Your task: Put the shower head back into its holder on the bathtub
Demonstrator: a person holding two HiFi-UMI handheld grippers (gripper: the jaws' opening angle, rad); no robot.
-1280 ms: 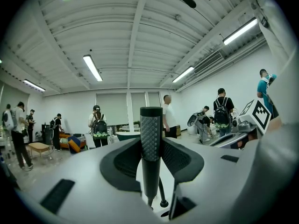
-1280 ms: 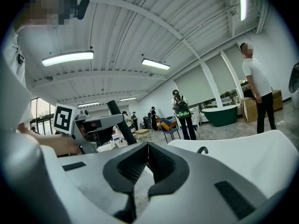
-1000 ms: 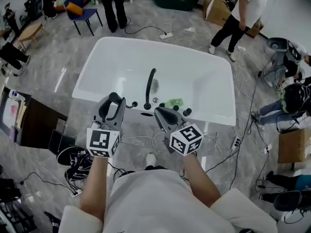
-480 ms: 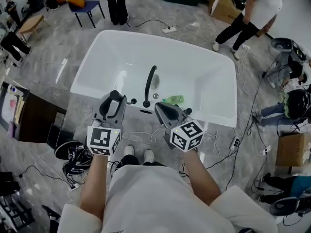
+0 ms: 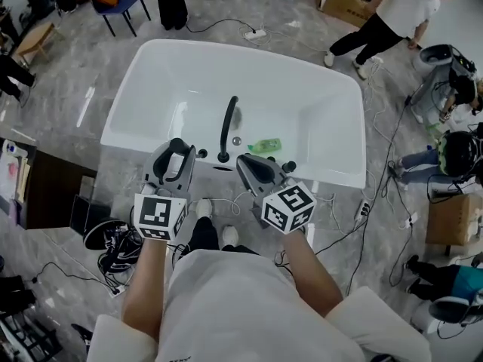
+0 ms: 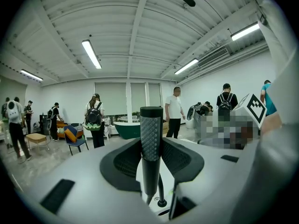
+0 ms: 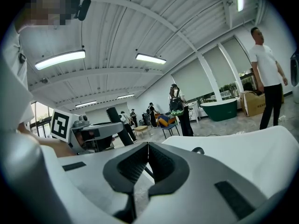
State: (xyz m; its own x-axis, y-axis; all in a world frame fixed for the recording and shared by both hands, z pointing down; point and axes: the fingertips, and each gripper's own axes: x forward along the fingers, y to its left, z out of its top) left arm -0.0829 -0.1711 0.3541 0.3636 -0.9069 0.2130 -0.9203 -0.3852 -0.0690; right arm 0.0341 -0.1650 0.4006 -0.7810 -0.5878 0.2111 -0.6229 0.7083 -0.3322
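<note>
A white bathtub [image 5: 332, 119] lies in front of me, with a black curved faucet [image 5: 226, 130] and black fittings [image 5: 289, 166] on its near rim. My left gripper [image 5: 175, 153] is just short of that rim, left of the faucet. In the left gripper view its jaws are shut on the black stick-shaped shower head [image 6: 151, 139], which stands upright between the pads. The shower head [image 7: 114, 118] also shows in the right gripper view. My right gripper [image 5: 256, 170] hovers at the rim right of the faucet; its jaws [image 7: 147, 146] are shut with nothing in them.
A green item [image 5: 264, 145] lies inside the tub. Cables [image 5: 343, 236] run over the floor around it. A person in a white shirt [image 5: 392, 10] walks beyond the far right corner. A blue chair [image 5: 121, 6] stands at the far left, and boxes and seated people at the right.
Both grippers have edged forward and slightly down toward the tub's near rim. The grip on the shower head is unchanged. The person in white has walked to the right.
</note>
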